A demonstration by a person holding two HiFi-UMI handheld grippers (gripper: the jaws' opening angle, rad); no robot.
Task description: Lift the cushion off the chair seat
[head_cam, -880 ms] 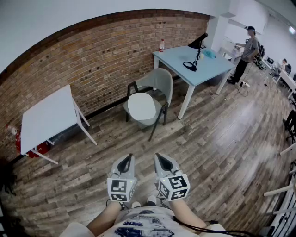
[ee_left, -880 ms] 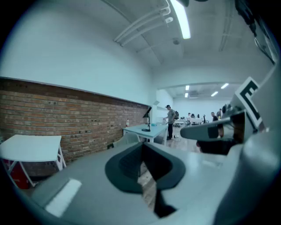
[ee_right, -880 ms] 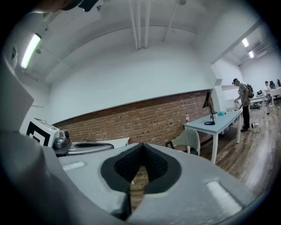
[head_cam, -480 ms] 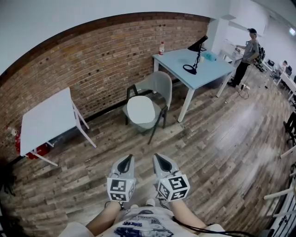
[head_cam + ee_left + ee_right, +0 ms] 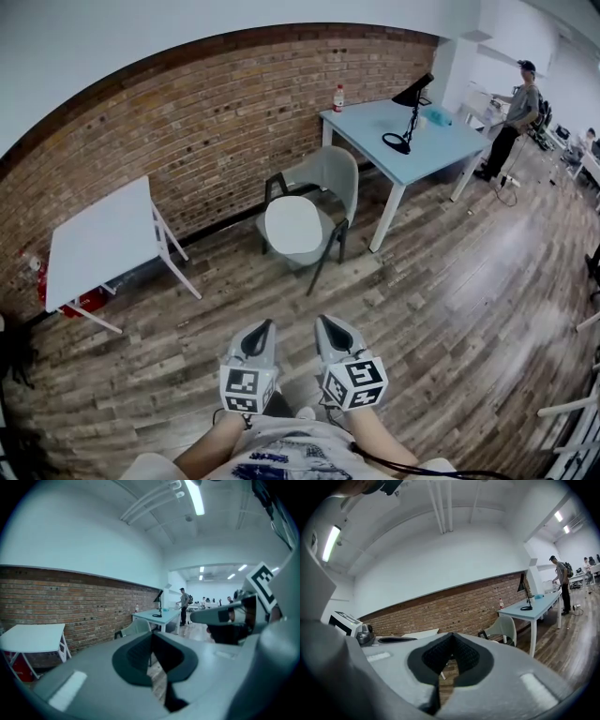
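Observation:
A round white cushion (image 5: 292, 226) lies on the seat of a grey chair (image 5: 329, 171) that stands by the brick wall, well ahead of me across the wooden floor. My left gripper (image 5: 264, 327) and right gripper (image 5: 322, 322) are held side by side close to my body, far short of the chair, both shut and empty. In the left gripper view the chair (image 5: 135, 627) shows just past the shut left gripper (image 5: 151, 635). The chair (image 5: 504, 626) stands to the right of the shut right gripper (image 5: 450, 635) in the right gripper view. The jaws hide the cushion in both gripper views.
A white folding table (image 5: 98, 240) stands left of the chair, with something red (image 5: 81, 302) under it. Right of the chair is a light blue table (image 5: 422, 145) with a black desk lamp (image 5: 411, 101) and a bottle (image 5: 338, 97). A person (image 5: 516, 117) stands far right.
The head view has shifted a little, so the chair and tables sit slightly further right in the picture. Both grippers stay shut, side by side, and sit slightly lower in the frame.

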